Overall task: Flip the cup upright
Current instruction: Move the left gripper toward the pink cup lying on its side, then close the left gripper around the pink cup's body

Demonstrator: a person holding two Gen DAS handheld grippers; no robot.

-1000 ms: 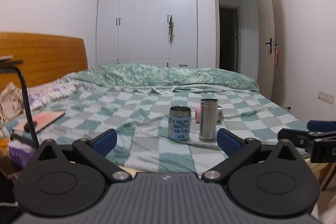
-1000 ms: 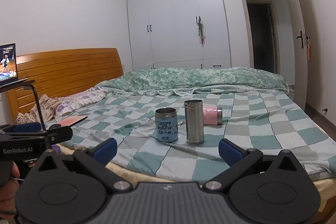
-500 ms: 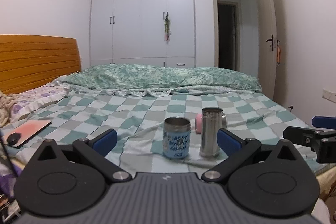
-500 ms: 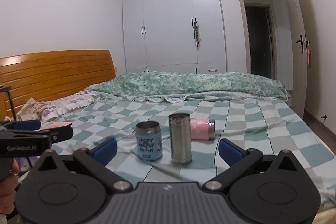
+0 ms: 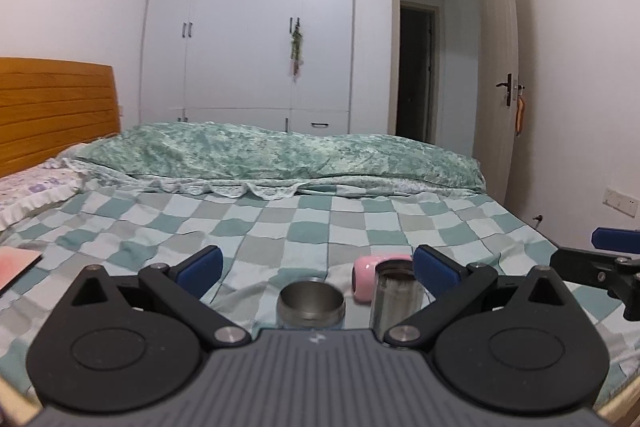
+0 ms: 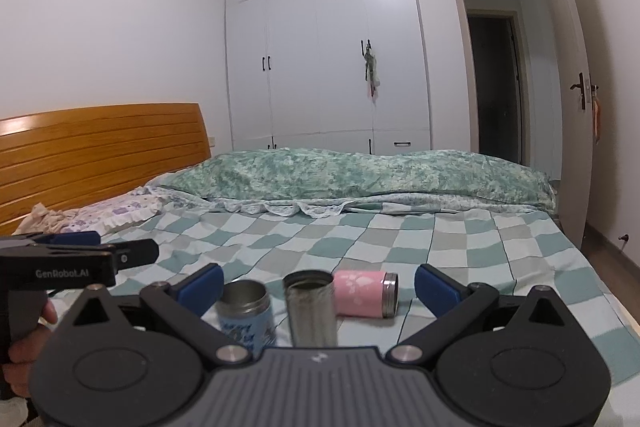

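A pink cup lies on its side on the checked bedspread, its metal rim to the right; it also shows in the left wrist view, partly behind the steel tumbler. A blue printed cup and a slim steel tumbler stand upright in front of it. My right gripper is open and empty, just short of the cups. My left gripper is open and empty, above and short of them.
The bed carries a green floral duvet along its far side and a wooden headboard at left. A pink notebook lies at the bed's left edge. White wardrobes and an open door stand behind.
Both grippers have moved forward toward the cups, which now sit low in both views, close to the fingers. Both grippers stay open. The cups have not moved.
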